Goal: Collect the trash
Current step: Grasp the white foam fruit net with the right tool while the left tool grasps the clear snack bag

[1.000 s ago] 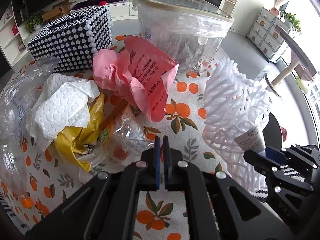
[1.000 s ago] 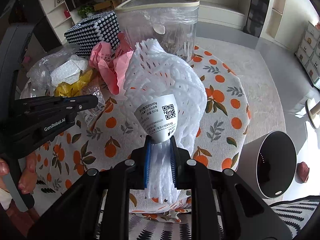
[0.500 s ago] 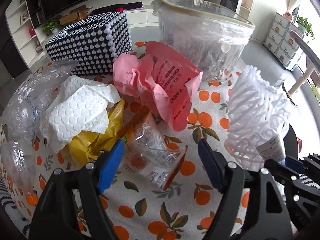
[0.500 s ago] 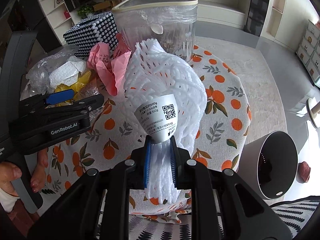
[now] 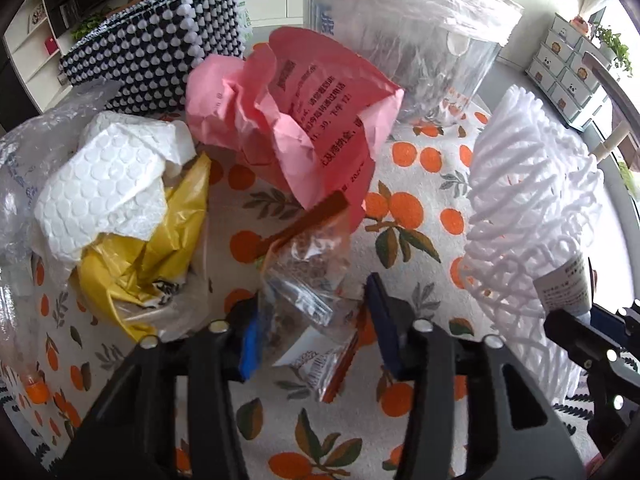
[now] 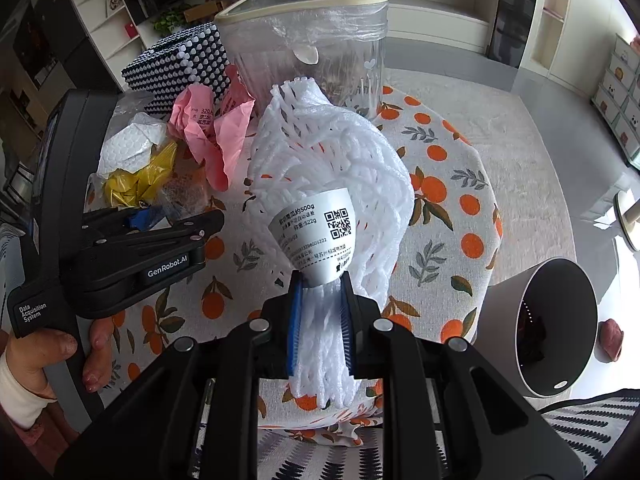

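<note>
My left gripper [image 5: 312, 320] is open, its blue pads on either side of a clear plastic snack wrapper [image 5: 308, 280] with an orange-brown strip, lying on the orange-print tablecloth [image 5: 416, 208]. Behind it lie crumpled pink paper [image 5: 304, 120], a yellow bag [image 5: 160, 248] and white bubble wrap [image 5: 108, 184]. My right gripper [image 6: 320, 320] is shut on a white foam fruit net [image 6: 332, 168] with a QR label, held above the table; the net also shows in the left wrist view [image 5: 532, 208]. The left gripper shows at the left of the right wrist view [image 6: 160, 216].
A clear bin with a plastic liner [image 6: 308, 44] stands at the back of the table, beside a black-and-white studded box [image 5: 160, 48]. A clear plastic bag [image 5: 24, 160] lies at the far left. A white cylindrical bin [image 6: 552, 320] stands on the floor at the right.
My left gripper has opened from shut and moved forward and down, so its pads now flank the clear wrapper. The right gripper keeps holding the foam net still.
</note>
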Demonstrator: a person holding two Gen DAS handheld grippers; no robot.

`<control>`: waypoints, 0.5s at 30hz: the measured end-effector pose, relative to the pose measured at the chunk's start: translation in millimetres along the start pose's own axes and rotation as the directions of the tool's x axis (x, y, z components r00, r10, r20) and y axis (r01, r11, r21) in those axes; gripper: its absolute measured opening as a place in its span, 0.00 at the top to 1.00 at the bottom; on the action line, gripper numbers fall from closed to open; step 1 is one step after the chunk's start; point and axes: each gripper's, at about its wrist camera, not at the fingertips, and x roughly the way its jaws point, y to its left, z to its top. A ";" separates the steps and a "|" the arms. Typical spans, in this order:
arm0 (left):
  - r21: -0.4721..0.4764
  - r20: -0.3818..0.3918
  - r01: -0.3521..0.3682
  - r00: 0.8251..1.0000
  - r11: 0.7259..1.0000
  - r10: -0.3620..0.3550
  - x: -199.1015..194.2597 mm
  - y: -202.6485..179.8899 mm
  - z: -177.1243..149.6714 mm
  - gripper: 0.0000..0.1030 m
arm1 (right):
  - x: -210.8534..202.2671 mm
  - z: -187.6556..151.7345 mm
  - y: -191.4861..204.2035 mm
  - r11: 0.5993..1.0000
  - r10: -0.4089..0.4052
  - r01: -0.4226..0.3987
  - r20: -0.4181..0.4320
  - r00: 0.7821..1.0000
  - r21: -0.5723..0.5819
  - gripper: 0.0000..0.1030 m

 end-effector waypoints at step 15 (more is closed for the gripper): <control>0.097 -0.001 0.064 0.998 0.993 -0.064 -21.0 -34.3 -30.5 0.77 | -25.2 -0.2 -11.3 1.000 0.001 -0.002 0.032 1.000 0.022 0.84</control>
